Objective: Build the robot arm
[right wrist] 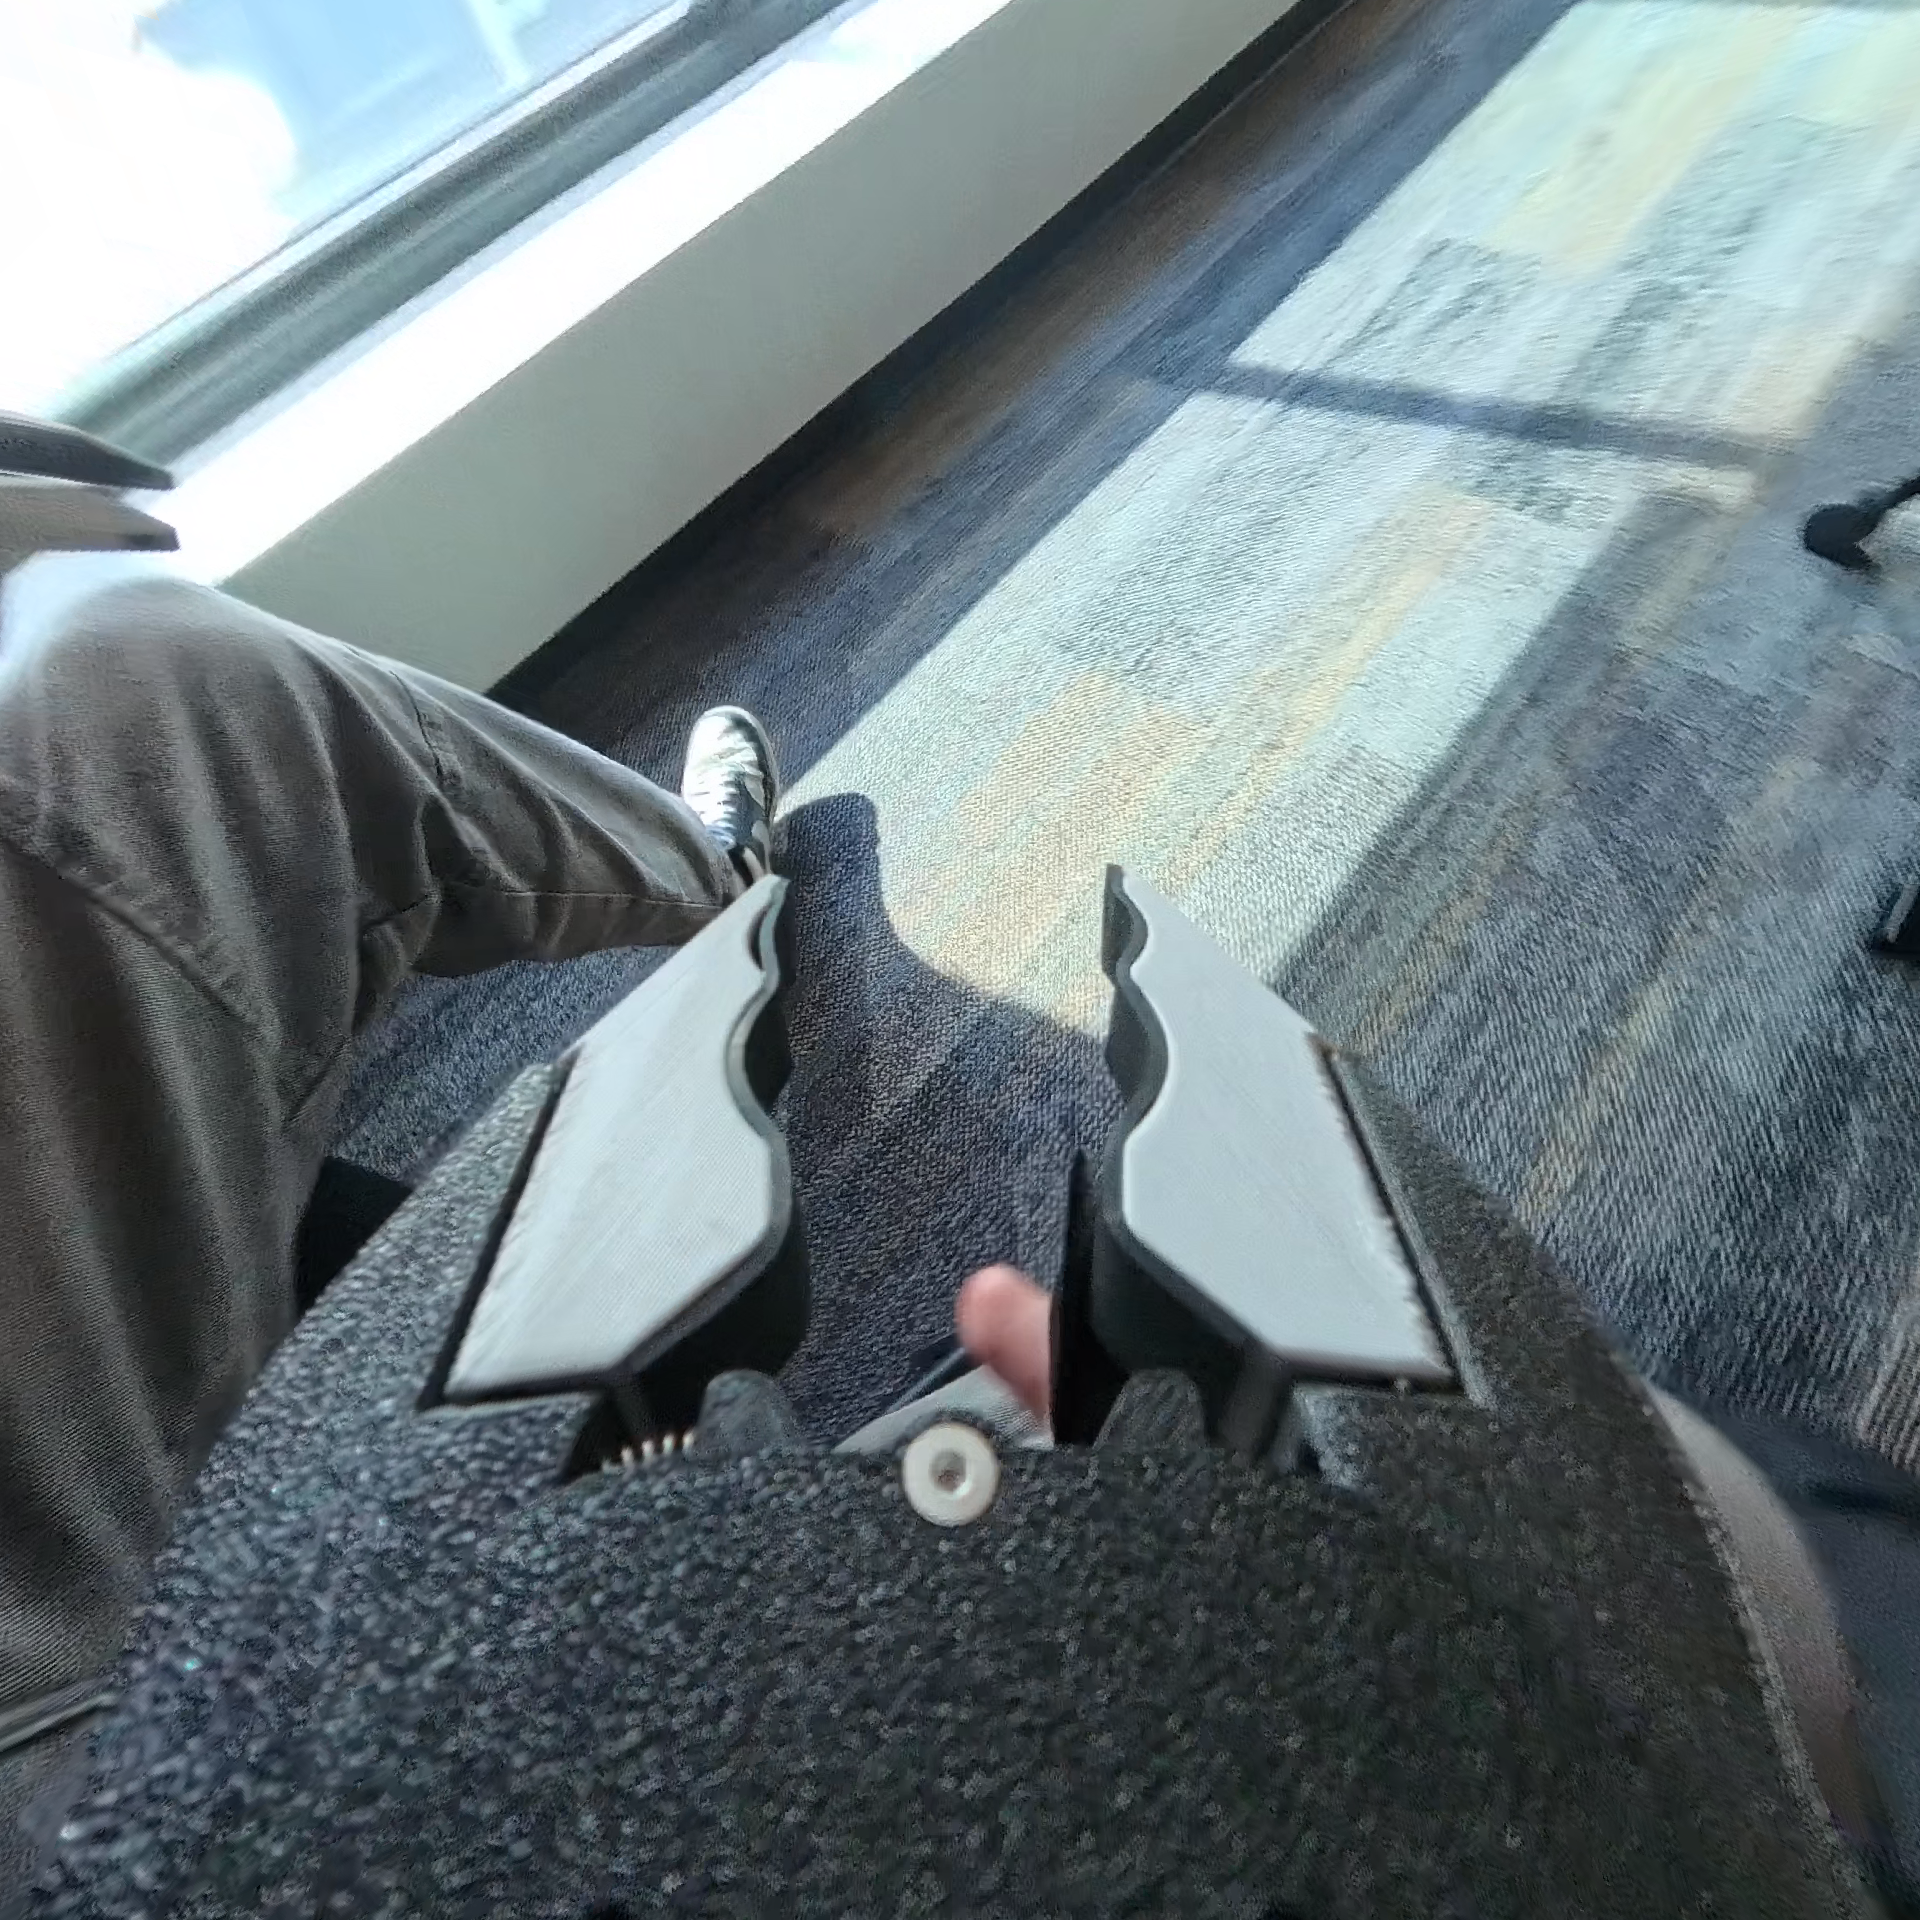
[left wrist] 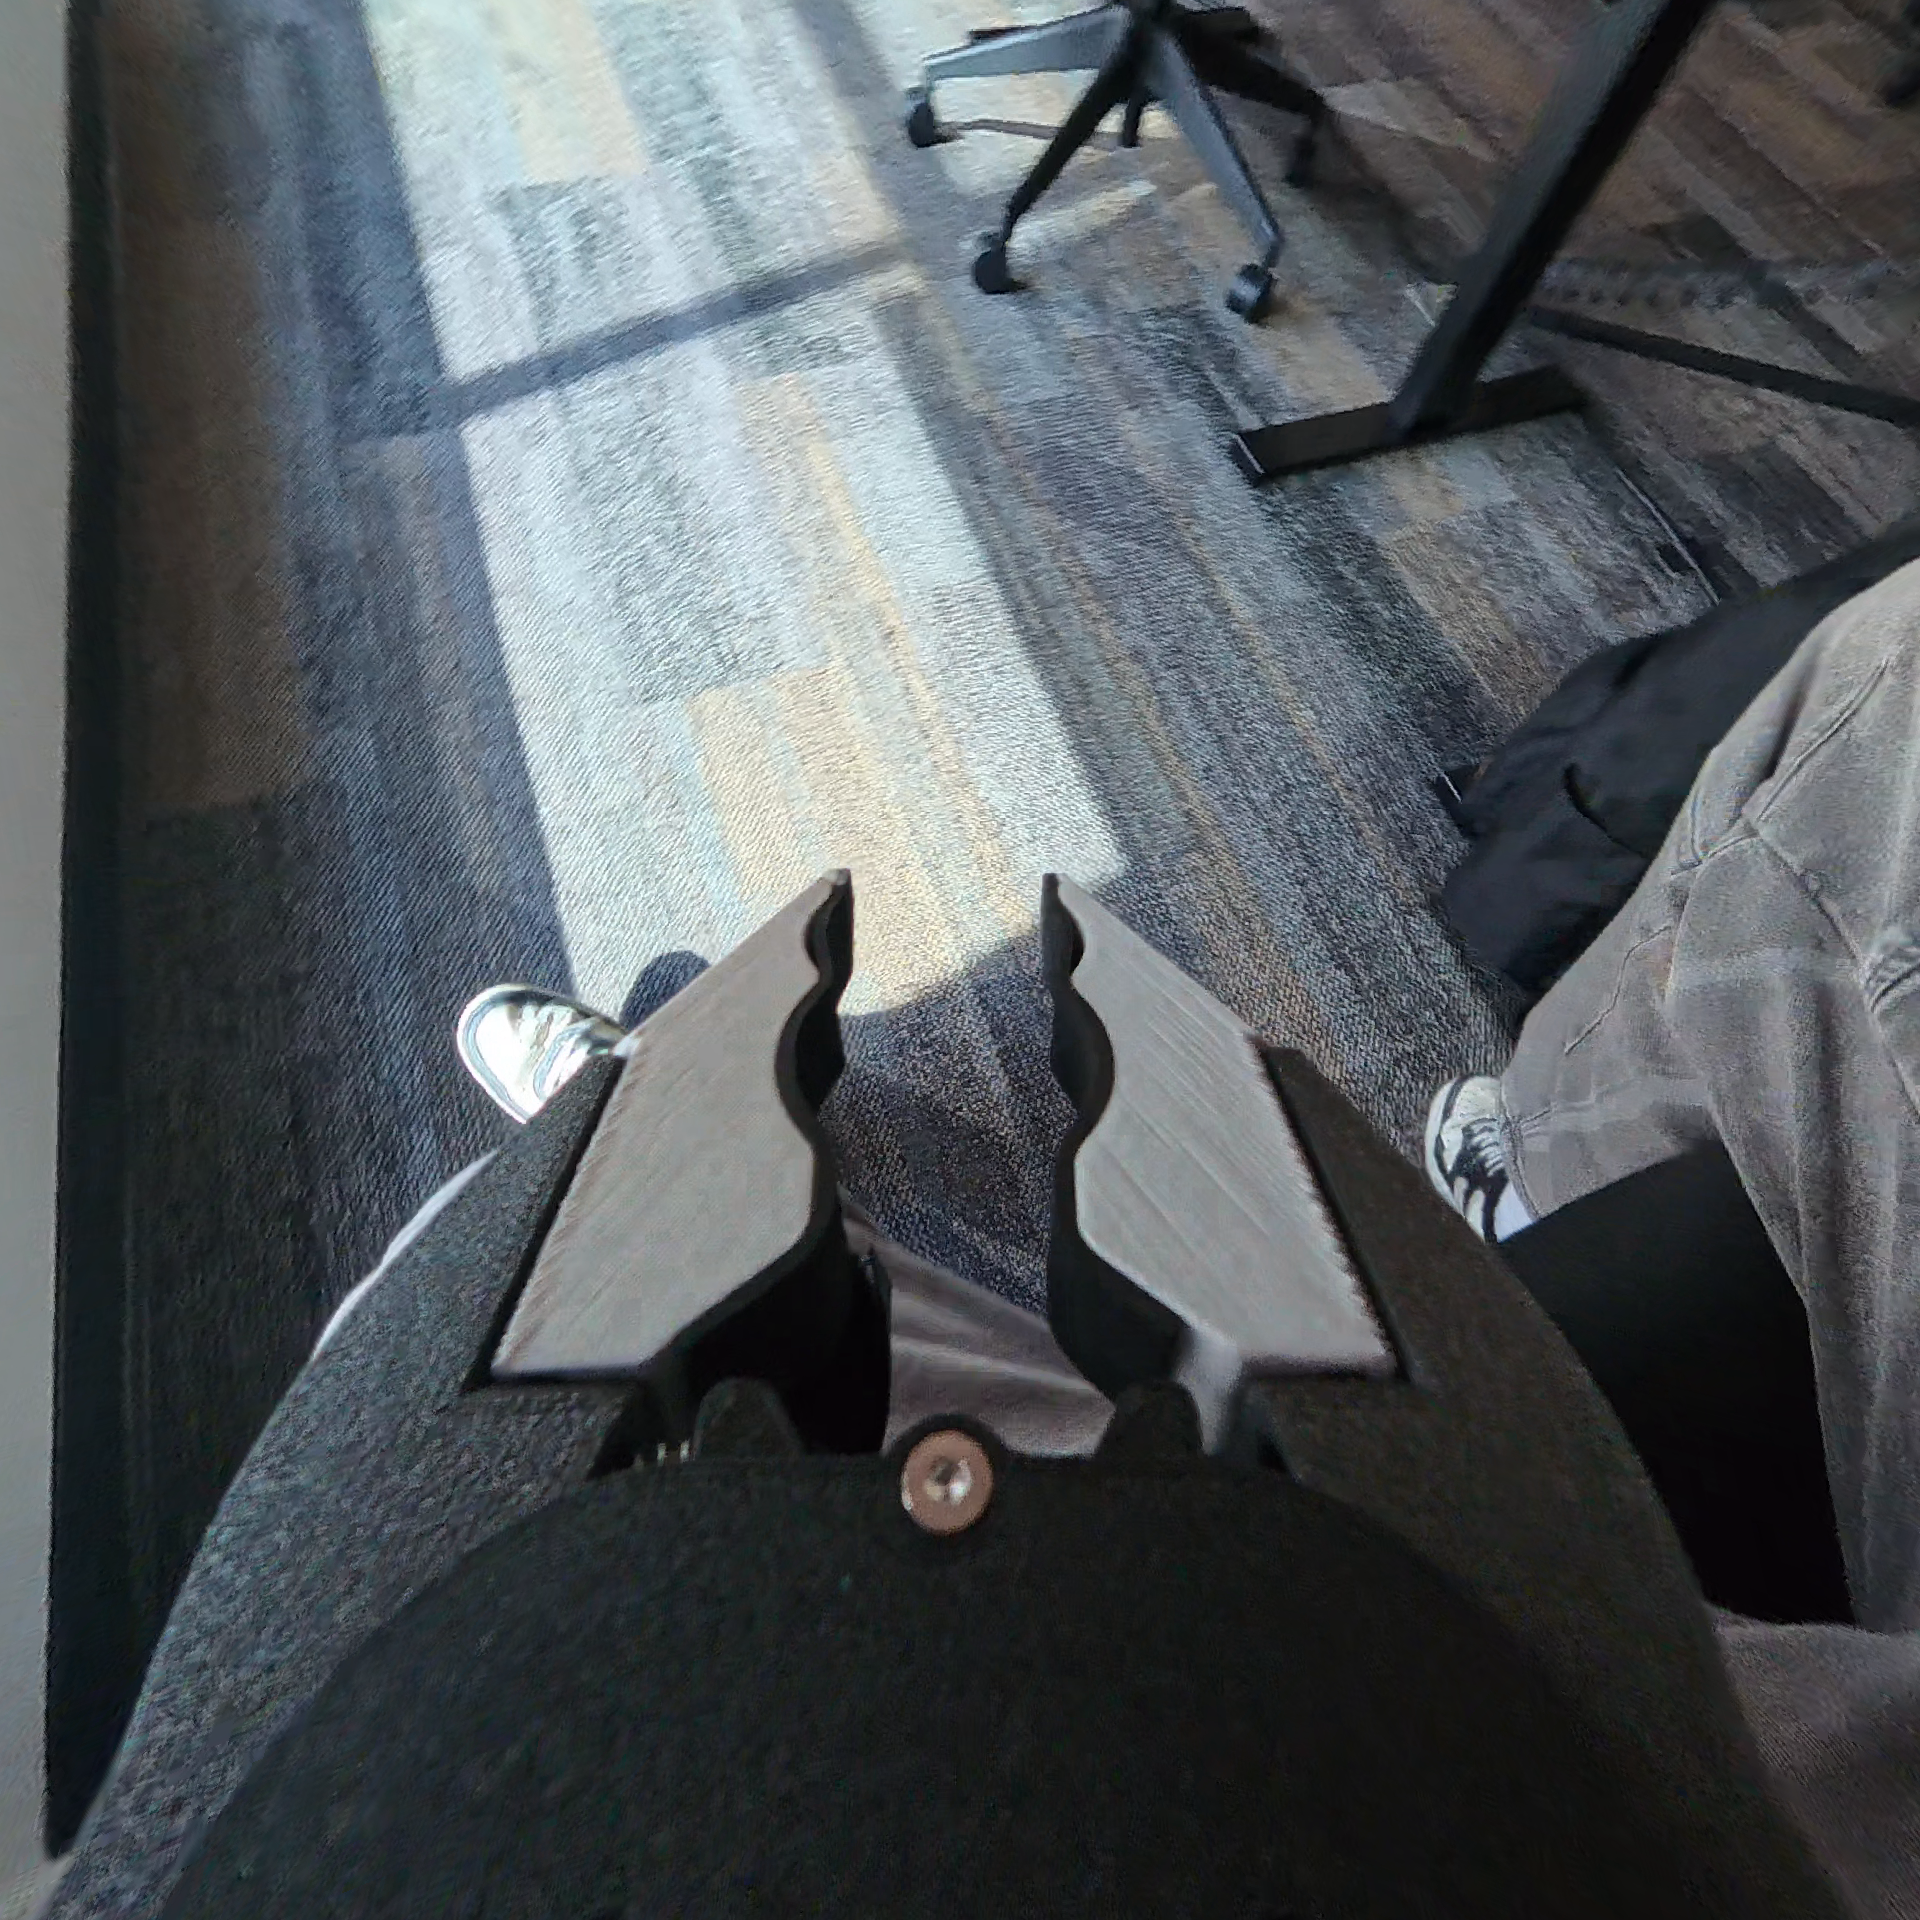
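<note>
My left gripper [left wrist: 948, 896] is open and empty, held above the patterned carpet [left wrist: 790, 582] and pointing down at it. A shoe [left wrist: 520, 1044] shows just left of its left finger, and a trouser leg [left wrist: 1745, 1039] with a second shoe [left wrist: 1470, 1148] lies to its right. My right gripper [right wrist: 948, 902] is open and empty, also above the carpet [right wrist: 1351, 727]. A trouser leg [right wrist: 260, 831] and a shoe [right wrist: 732, 774] lie to its left. A fingertip [right wrist: 1003, 1335] shows between the finger bases.
An office chair base with castors [left wrist: 1122, 145] and a black desk leg with a flat foot [left wrist: 1434, 405] stand at the far right. A black bag [left wrist: 1621, 769] lies beside the leg. A wall with dark skirting [left wrist: 83, 727] runs along the left; a window [right wrist: 312, 208] is above it. About 30 cm separates my left fingertips from my right.
</note>
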